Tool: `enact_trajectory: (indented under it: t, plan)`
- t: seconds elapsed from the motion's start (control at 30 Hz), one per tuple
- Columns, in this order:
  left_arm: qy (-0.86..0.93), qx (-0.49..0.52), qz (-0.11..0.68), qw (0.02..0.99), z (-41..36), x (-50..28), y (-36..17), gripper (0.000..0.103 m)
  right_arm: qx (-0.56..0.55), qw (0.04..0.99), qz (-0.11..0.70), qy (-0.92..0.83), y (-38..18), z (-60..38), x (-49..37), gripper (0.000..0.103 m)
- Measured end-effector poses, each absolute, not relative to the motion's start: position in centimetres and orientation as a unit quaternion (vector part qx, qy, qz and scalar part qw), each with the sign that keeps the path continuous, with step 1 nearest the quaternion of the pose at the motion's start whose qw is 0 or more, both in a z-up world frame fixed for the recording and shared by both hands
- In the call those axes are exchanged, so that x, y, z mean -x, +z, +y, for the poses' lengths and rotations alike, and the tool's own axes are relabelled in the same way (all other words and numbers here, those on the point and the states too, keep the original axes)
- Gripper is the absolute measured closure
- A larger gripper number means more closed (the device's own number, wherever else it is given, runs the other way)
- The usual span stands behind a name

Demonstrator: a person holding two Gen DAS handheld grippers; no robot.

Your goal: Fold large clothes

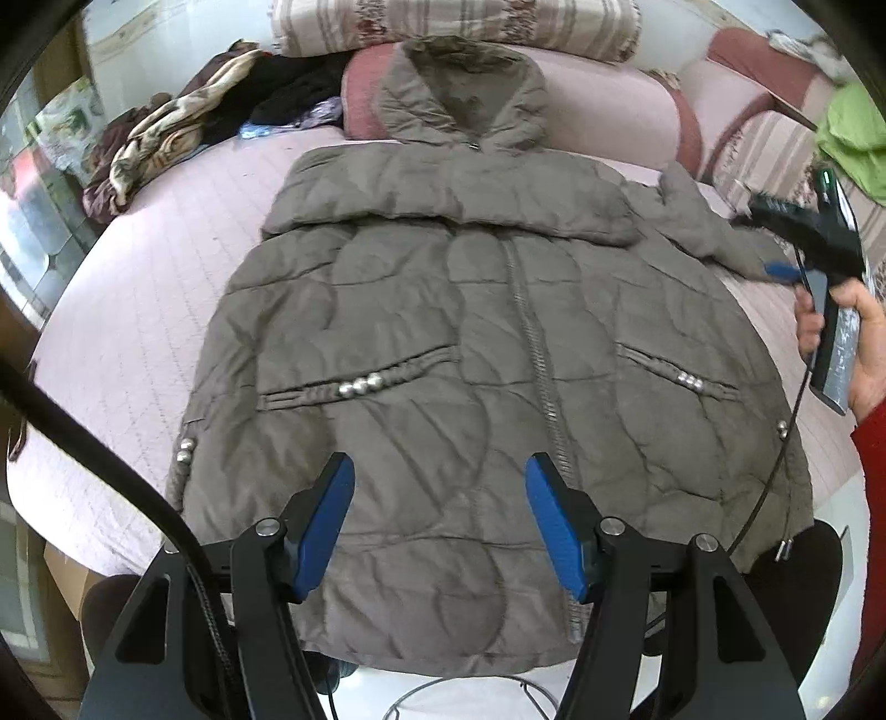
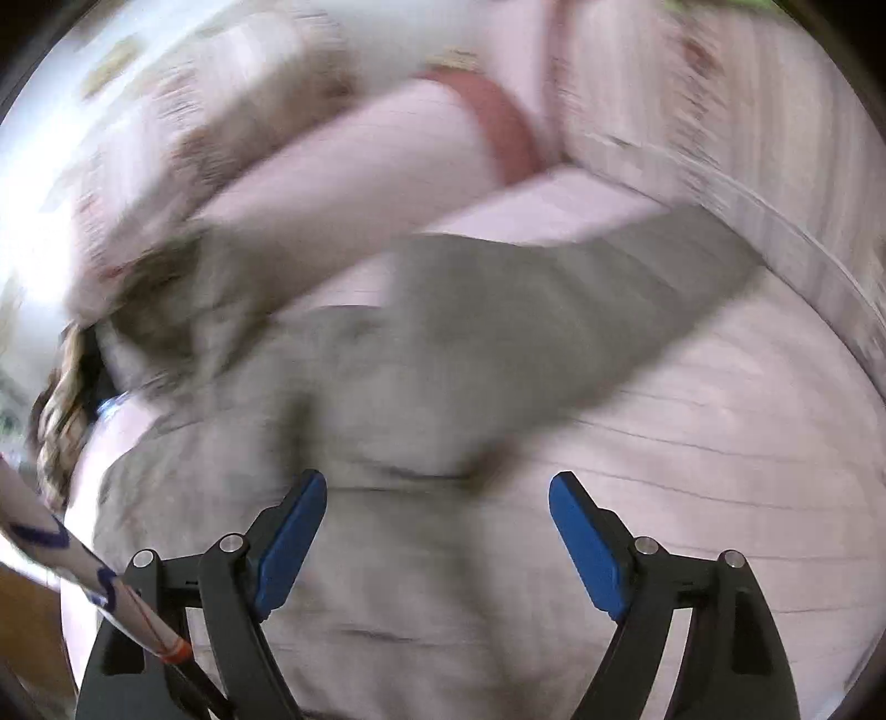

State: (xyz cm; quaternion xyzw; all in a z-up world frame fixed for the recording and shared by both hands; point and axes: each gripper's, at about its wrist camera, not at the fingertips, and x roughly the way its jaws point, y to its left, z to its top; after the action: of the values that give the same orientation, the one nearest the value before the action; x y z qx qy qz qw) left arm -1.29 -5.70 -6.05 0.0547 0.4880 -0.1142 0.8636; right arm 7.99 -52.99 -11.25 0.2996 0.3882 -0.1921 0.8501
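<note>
A large grey-brown quilted hooded coat [image 1: 443, 343] lies front up on a pink bed [image 1: 138, 310], zipper closed, hood toward the pillows. One sleeve is folded across its chest; the other sleeve [image 1: 698, 221] stretches out to the right. My left gripper [image 1: 440, 471] is open and empty above the coat's hem. My right gripper [image 1: 775, 268] shows at the right edge beside the outstretched sleeve, held by a hand. In the blurred right wrist view, my right gripper [image 2: 437, 493] is open and empty above the coat [image 2: 387, 387] near that sleeve [image 2: 581, 299].
Pink bolster pillows [image 1: 609, 105] and a striped folded blanket [image 1: 454, 22] lie at the head of the bed. A pile of other clothes [image 1: 183, 127] lies at the back left. A green cloth [image 1: 853, 138] is at the far right. Cables hang by the bed's near edge.
</note>
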Motion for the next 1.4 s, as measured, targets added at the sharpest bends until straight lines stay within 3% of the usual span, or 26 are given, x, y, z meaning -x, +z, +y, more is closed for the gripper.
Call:
enact_trajectory:
  t: [0.07, 0.13, 0.3, 0.67, 0.7, 0.73, 0.8, 0.87, 1.13, 1.4]
  plan:
    - [-0.117, -0.063, 0.484, 0.865, -6.1, 1.4, -5.9, 0.040, -0.351, 0.824, 0.393, -0.211, -13.7, -57.4, -6.2, 0.039]
    - [-0.115, -0.070, 0.482, 0.866, -6.4, 1.2, -5.8, 0.040, -0.397, 0.804, 0.383, -0.223, -15.7, -60.5, -4.8, 0.045]
    - [-0.104, -0.062, 0.488, 0.864, -6.3, -0.4, -5.7, 0.040, -0.467, 0.782, 0.332, -0.245, -18.9, -67.2, -3.5, 0.048]
    - [-0.063, -0.028, 0.540, 0.839, -6.5, -4.6, -8.0, 0.040, -0.480, 0.781, 0.296, -0.268, -19.4, -74.2, -11.3, 0.050]
    - [-0.060, -0.030, 0.543, 0.837, -6.6, -4.8, -8.2, 0.040, -0.482, 0.777, 0.297, -0.275, -19.3, -74.6, -11.4, 0.056]
    - [-0.058, -0.033, 0.546, 0.835, -6.7, -4.9, -8.4, 0.040, -0.483, 0.772, 0.300, -0.284, -19.4, -74.9, -11.4, 0.075]
    - [-0.058, -0.041, 0.547, 0.834, -6.9, -4.9, -8.7, 0.040, -0.493, 0.767, 0.301, -0.279, -18.9, -75.6, -11.2, 0.088]
    - [-0.061, -0.043, 0.546, 0.834, -7.0, -4.9, -8.8, 0.040, -0.477, 0.775, 0.300, -0.286, -17.4, -75.5, -10.7, 0.092]
    - [-0.088, -0.037, 0.534, 0.840, -6.8, -3.7, -7.6, 0.040, -0.368, 0.847, 0.261, -0.281, -4.7, -70.4, -7.3, 0.093]
    - [-0.096, -0.008, 0.497, 0.862, -3.6, -0.8, -5.1, 0.040, -0.258, 0.922, 0.220, -0.189, 8.2, -57.8, -6.7, 0.093]
